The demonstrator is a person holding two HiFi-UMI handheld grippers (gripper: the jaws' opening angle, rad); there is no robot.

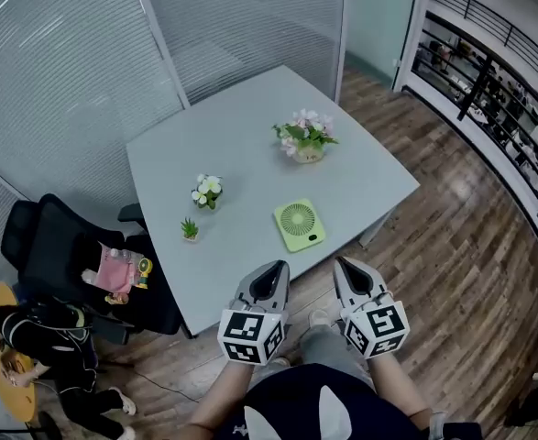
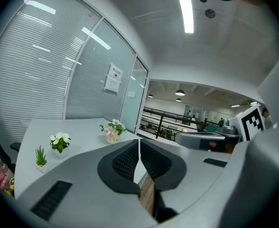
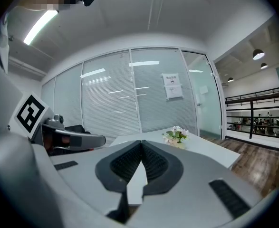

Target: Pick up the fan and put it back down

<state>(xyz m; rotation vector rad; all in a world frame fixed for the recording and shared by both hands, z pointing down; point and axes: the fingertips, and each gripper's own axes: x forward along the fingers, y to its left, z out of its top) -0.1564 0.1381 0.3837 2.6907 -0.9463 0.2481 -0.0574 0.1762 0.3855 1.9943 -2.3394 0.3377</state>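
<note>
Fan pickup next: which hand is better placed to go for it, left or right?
Left, but only narrowly. In the head view the left tongs aim roughly at the flat green square fan, while the right tongs look slightly farther off. Both are shut and empty, so open first.

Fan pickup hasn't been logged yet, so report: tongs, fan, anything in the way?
Left tongs shut, empty; right tongs shut, empty. Fan flat on table, untouched, ahead of both. Small plant left of fan, not in the way.

Bare tabletop (image 1: 250, 122) around fan (image 1: 299, 225), flower pot (image 1: 306, 141) beyond, white blooms (image 1: 206, 191) and succulent (image 1: 190, 230) leftward
</note>
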